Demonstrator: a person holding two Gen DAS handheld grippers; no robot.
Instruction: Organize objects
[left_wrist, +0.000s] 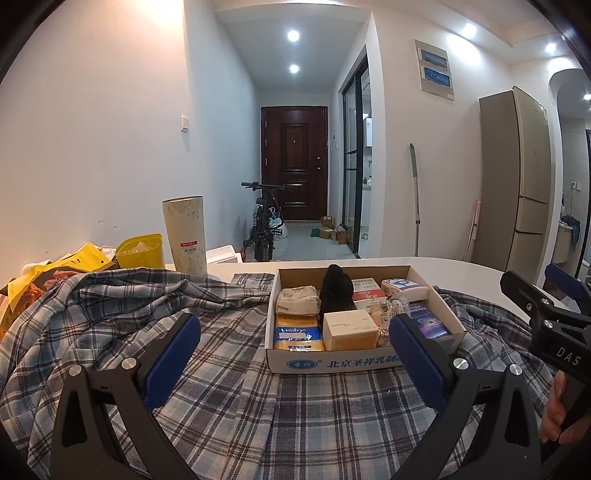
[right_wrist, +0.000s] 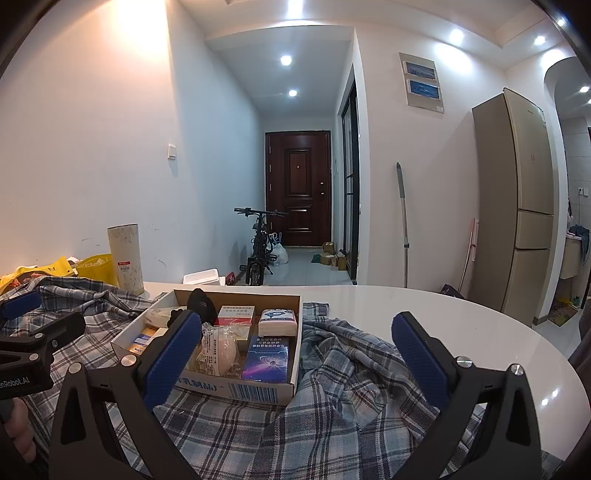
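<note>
A shallow cardboard box (left_wrist: 332, 363) rests on a plaid shirt (left_wrist: 147, 314) on a white table (right_wrist: 443, 317). It holds several small packages, a cream carton (left_wrist: 349, 328) and a black object (left_wrist: 336, 290). My left gripper (left_wrist: 293, 358) is open and empty, just in front of the box. My right gripper (right_wrist: 295, 354) is open and empty, to the right front of the box (right_wrist: 255, 389), above the shirt (right_wrist: 351, 369). The right gripper's body shows at the left wrist view's right edge.
A tall cream cylinder (left_wrist: 186, 236), a yellow container (left_wrist: 142, 253) and yellow snack bags (left_wrist: 44, 277) stand at the table's back left by the wall. Beyond the table are a hallway, a bicycle (left_wrist: 264, 225) and a fridge (left_wrist: 517, 177).
</note>
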